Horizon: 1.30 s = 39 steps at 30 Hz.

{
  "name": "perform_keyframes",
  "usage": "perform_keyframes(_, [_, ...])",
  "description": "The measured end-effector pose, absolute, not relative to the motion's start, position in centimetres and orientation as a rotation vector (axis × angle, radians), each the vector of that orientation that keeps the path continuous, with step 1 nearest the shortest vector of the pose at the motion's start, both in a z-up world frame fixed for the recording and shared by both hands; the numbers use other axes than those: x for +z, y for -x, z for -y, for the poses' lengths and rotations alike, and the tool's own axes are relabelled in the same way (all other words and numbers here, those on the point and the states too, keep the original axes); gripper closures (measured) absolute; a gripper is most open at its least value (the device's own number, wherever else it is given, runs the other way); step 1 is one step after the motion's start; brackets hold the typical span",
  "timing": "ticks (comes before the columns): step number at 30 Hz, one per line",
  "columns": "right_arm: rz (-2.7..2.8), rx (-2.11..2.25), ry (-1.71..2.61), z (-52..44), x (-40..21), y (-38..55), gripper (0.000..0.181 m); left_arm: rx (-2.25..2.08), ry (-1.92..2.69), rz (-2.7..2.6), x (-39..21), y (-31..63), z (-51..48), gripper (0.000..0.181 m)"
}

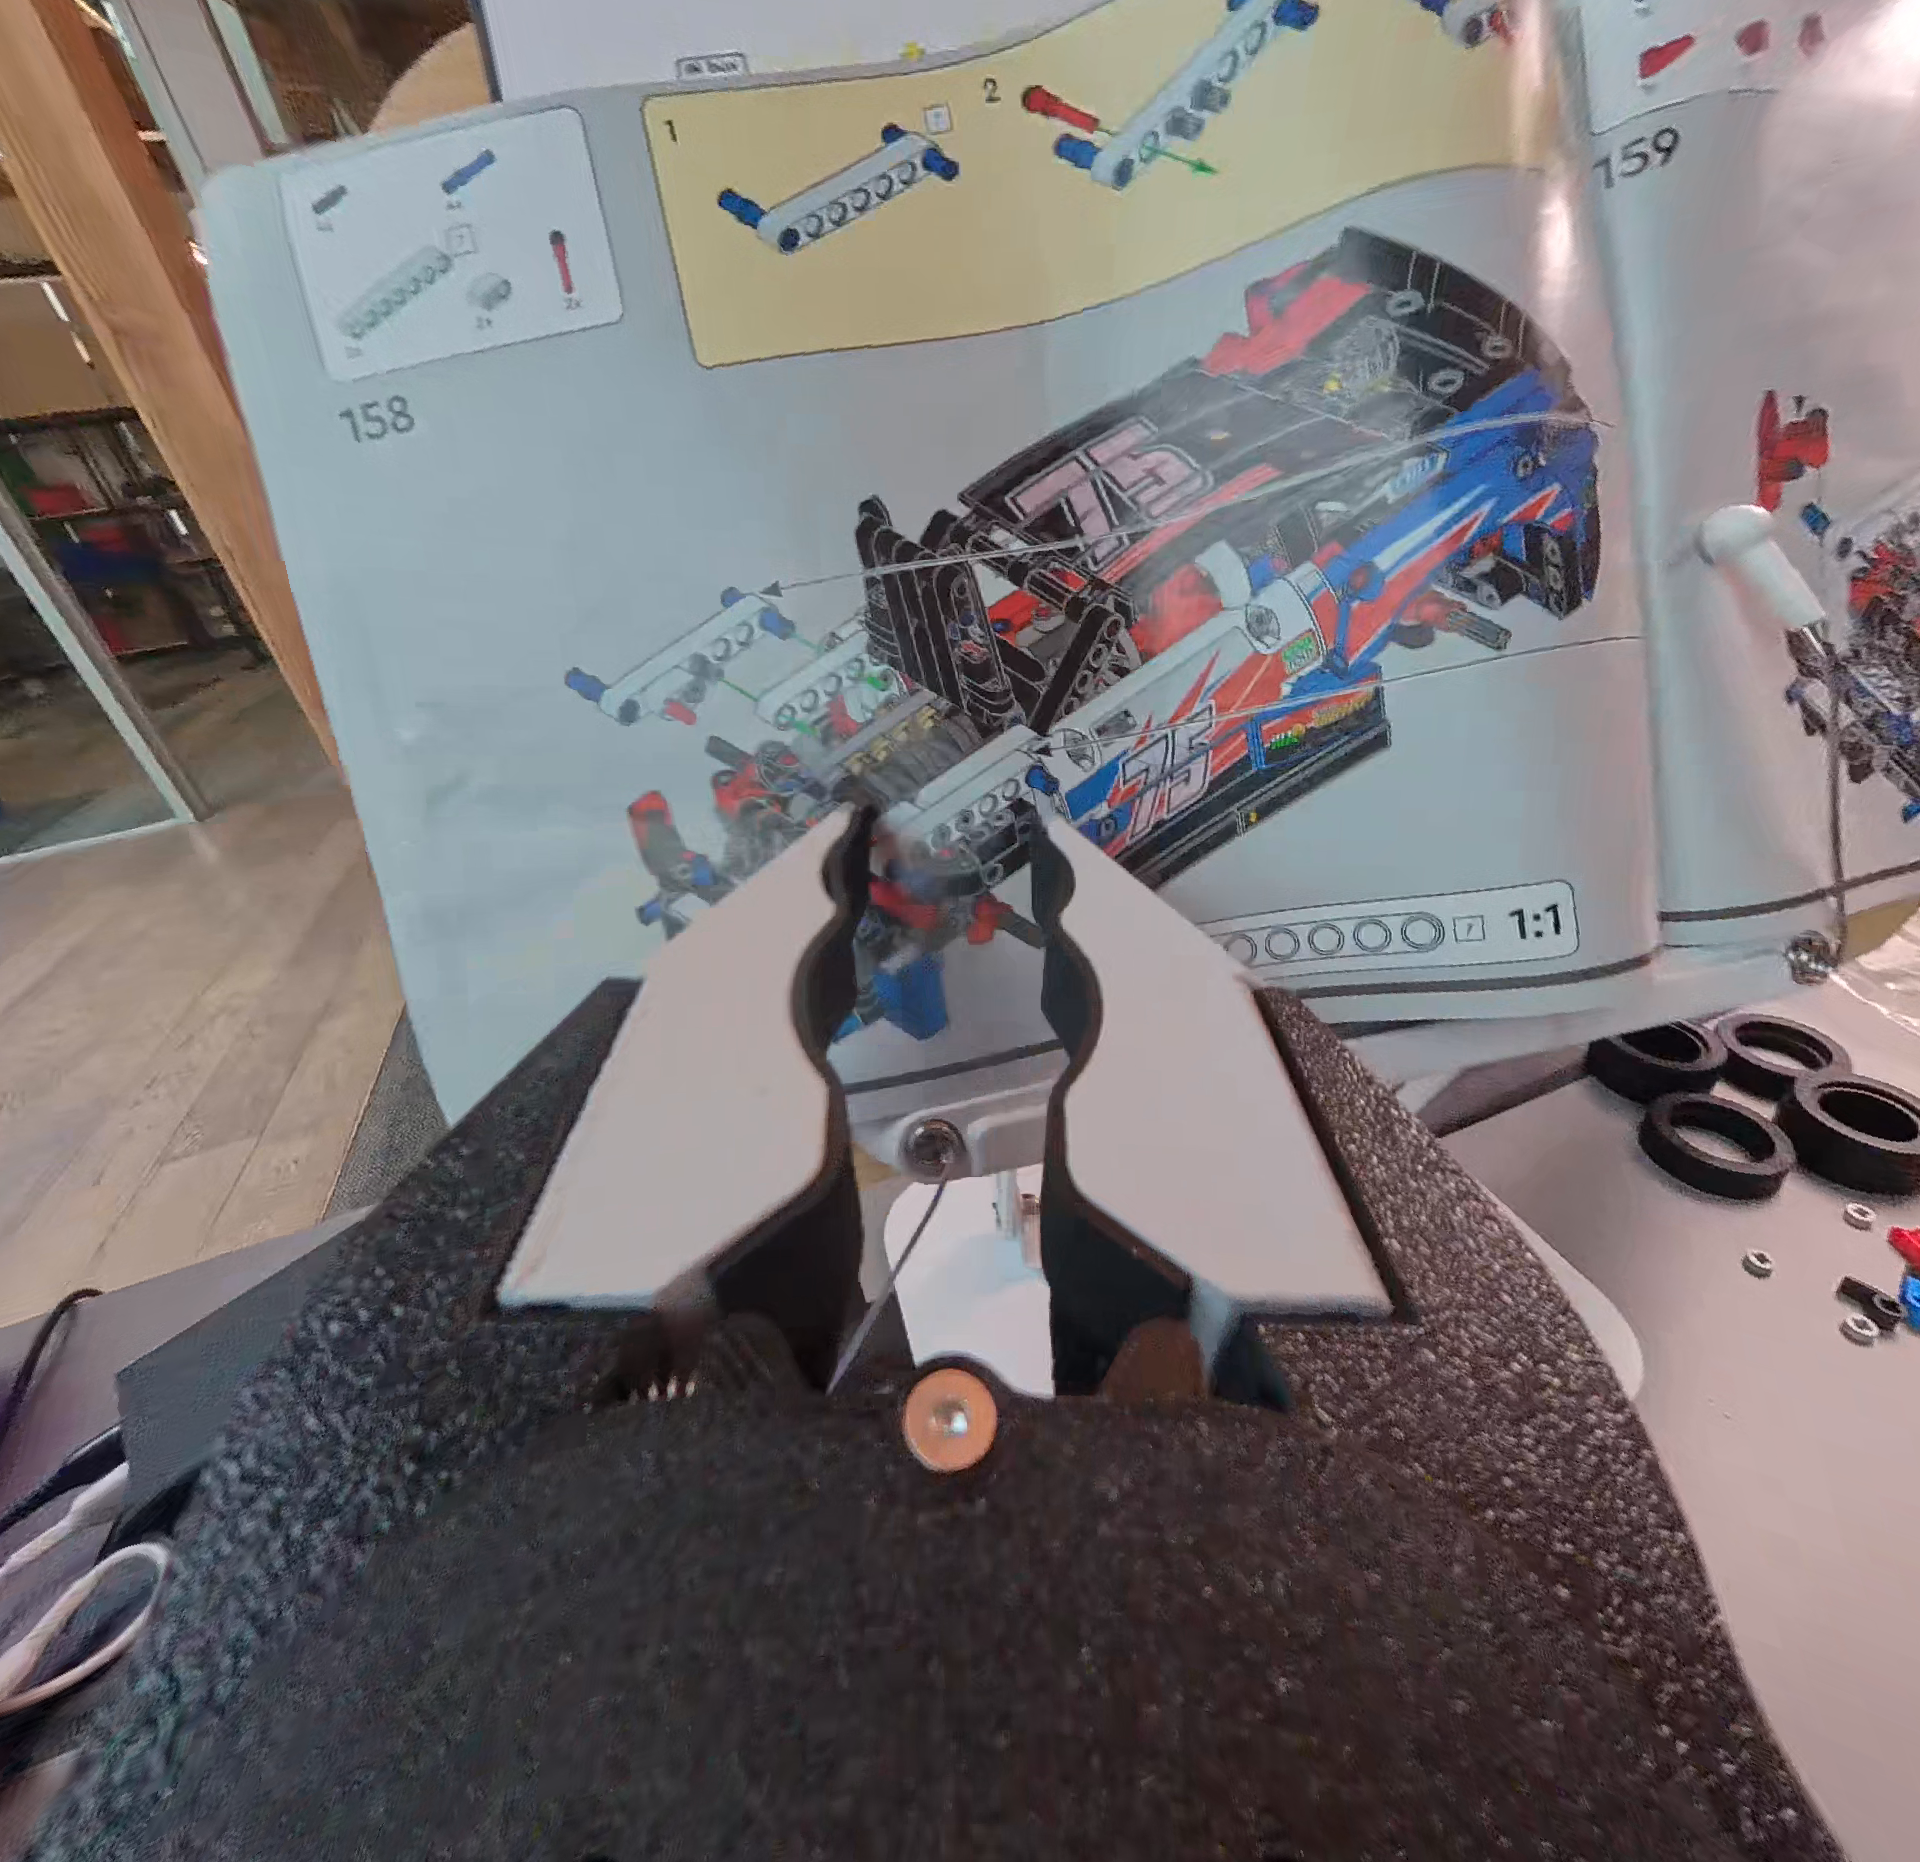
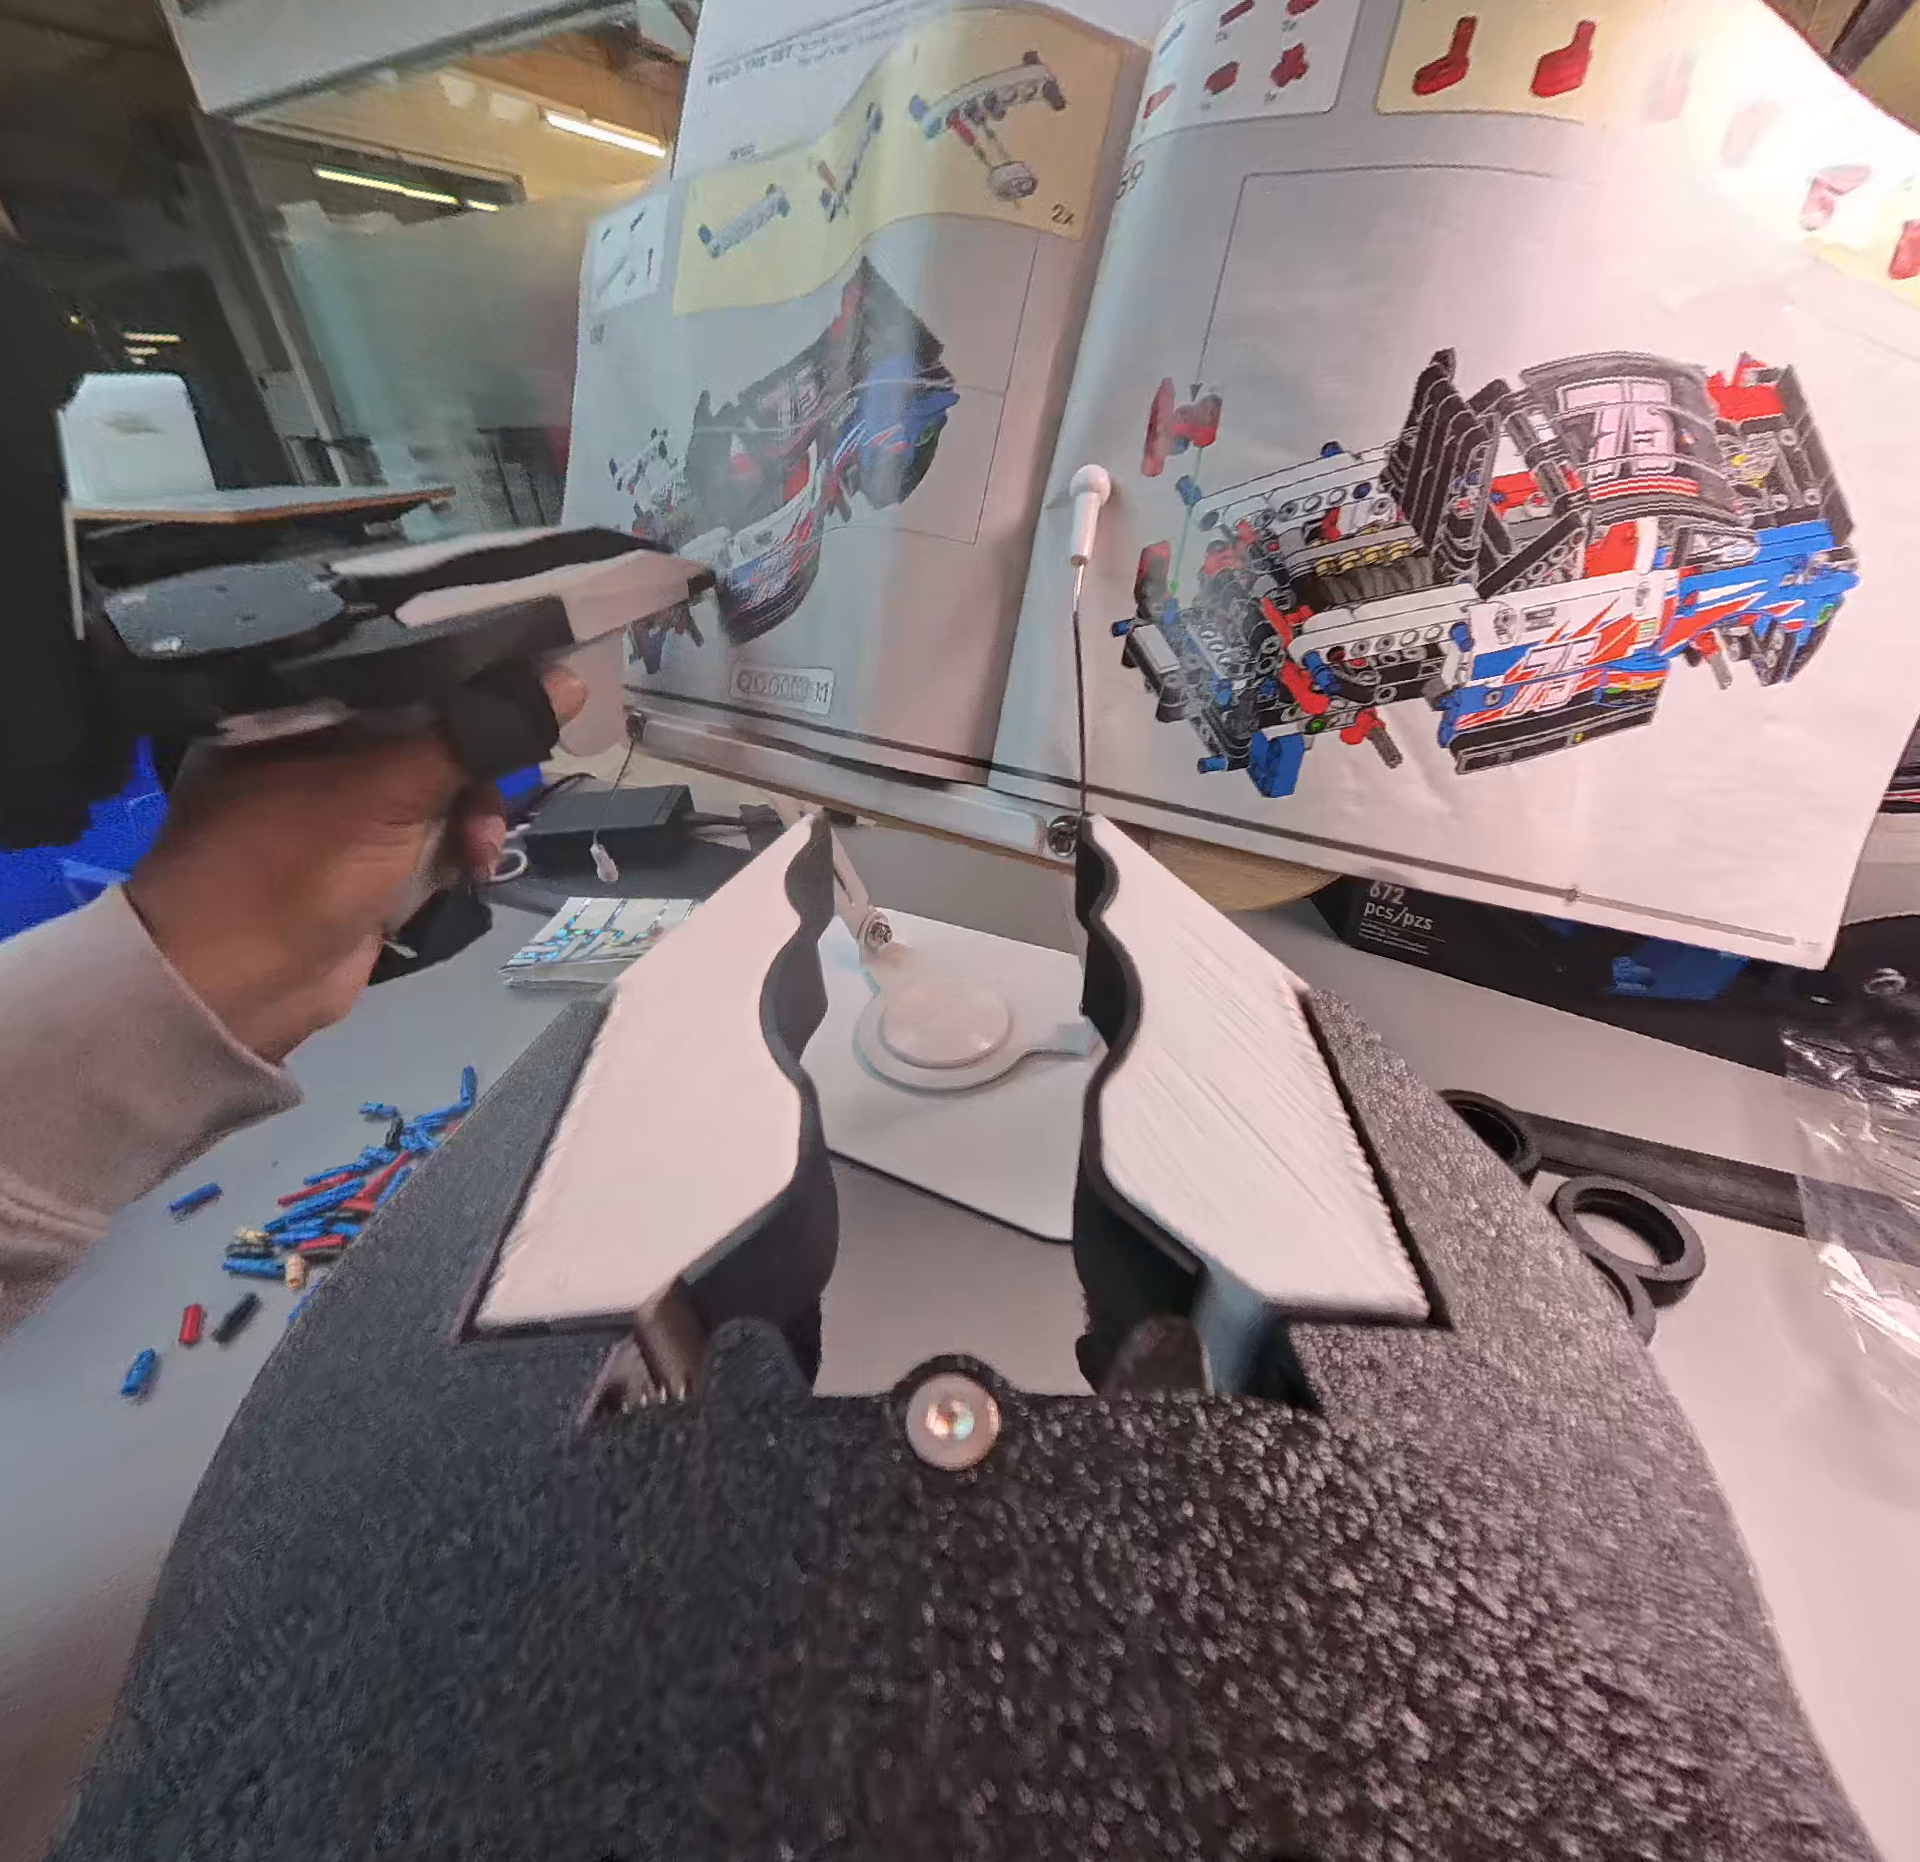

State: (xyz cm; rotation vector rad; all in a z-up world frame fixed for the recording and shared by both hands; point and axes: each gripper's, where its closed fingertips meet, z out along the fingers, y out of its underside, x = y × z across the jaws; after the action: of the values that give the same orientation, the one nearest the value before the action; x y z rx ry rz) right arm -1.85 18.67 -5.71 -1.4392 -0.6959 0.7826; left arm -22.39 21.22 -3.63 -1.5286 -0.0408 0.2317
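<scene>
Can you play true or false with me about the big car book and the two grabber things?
1. The instruction booklet stands open on a stand. True.
2. The left gripper has its tips up by the left page. True.
3. The right gripper is squeezing a black tyre. False: its fingers are apart with nothing between them; the black tyres lie on the table.
4. The small pins are heaped in a bowl. False: they lie loose on the table.
5. A white-tipped page holder rests against the pages. True.
</scene>
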Motion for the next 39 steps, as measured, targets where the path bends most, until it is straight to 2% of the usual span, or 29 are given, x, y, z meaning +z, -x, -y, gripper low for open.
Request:
perform_keyframes(1, [0.681,0.792,1.435,-19.0,-5.4,1.6,0.137,0.215,1.535,0.031,-3.9,21.8,-21.3,0.155])
perform_keyframes(3, [0.658,0.810,1.434,-19.5,-5.2,1.1,0.138,0.123,1.557,-0.012,-4.4,20.2,-21.7,0.181])
perform_keyframes(7, [0.635,0.823,1.444,-20.4,-5.5,0.2,0.139,-0.004,1.557,-0.038,-4.1,18.0,-22.3,0.180])
perform_keyframes(9, [0.634,0.807,1.447,-20.8,-5.7,-0.2,0.139,-0.009,1.493,-0.009,-2.7,17.8,-22.0,0.144])
perform_keyframes(11, [0.633,0.794,1.457,-21.2,-5.9,-0.6,0.139,0.002,1.423,0.039,-1.3,18.2,-21.7,0.085])
perform_keyframes(12, [0.627,0.799,1.463,-21.4,-6.0,-0.8,0.139,-0.007,1.428,0.052,-1.2,18.3,-22.0,0.065])
perform_keyframes(13, [0.620,0.809,1.470,-21.5,-6.1,-0.9,0.139,-0.012,1.458,0.062,-1.6,18.4,-22.4,0.051])
perform_keyframes(14, [0.615,0.819,1.476,-21.6,-6.2,-0.8,0.140,0.005,1.478,0.055,-1.9,18.4,-22.9,0.050])
perform_keyframes(17, [0.625,0.825,1.483,-21.4,-6.4,-0.5,0.140,0.186,1.550,0.000,-3.0,18.7,-23.7,0.060])
perform_keyframes(18, [0.632,0.820,1.478,-21.3,-6.4,-0.4,0.140,0.198,1.548,-0.025,-3.1,18.3,-23.7,0.072])
perform_keyframes(21, [0.647,0.816,1.464,-21.0,-6.2,-0.1,0.142,0.187,1.555,-0.085,-3.5,16.9,-23.6,0.138])
perform_keyframes(24, [0.649,0.813,1.455,-20.9,-6.1,-0.1,0.143,0.087,1.579,-0.138,-4.2,15.1,-23.8,0.173])
perform_keyframes(25, [0.649,0.810,1.456,-20.9,-6.2,-0.1,0.143,0.046,1.587,-0.154,-4.3,14.6,-23.8,0.181])
perform_keyframes(28, [0.653,0.811,1.462,-20.9,-6.4,0.0,0.143,0.007,1.580,-0.130,-4.0,14.5,-23.8,0.179])
perform_keyframes(29, [0.654,0.810,1.463,-20.9,-6.5,0.0,0.143,0.042,1.548,-0.090,-3.4,15.2,-23.5,0.156])
perform_keyframes(31, [0.653,0.807,1.464,-21.0,-6.5,-0.1,0.143,0.149,1.472,0.022,-1.9,17.6,-23.0,0.092])
perform_keyframes(33, [0.647,0.815,1.470,-21.2,-6.6,-0.2,0.143,0.184,1.492,0.088,-1.8,19.5,-23.2,0.049])
perform_keyframes(34, [0.645,0.823,1.475,-21.2,-6.6,-0.1,0.143,0.178,1.519,0.100,-2.1,20.0,-23.6,0.040])
perform_keyframes(39, [0.656,0.821,1.473,-21.0,-6.7,0.2,0.143,0.218,1.557,0.081,-2.4,20.3,-24.5,0.037])
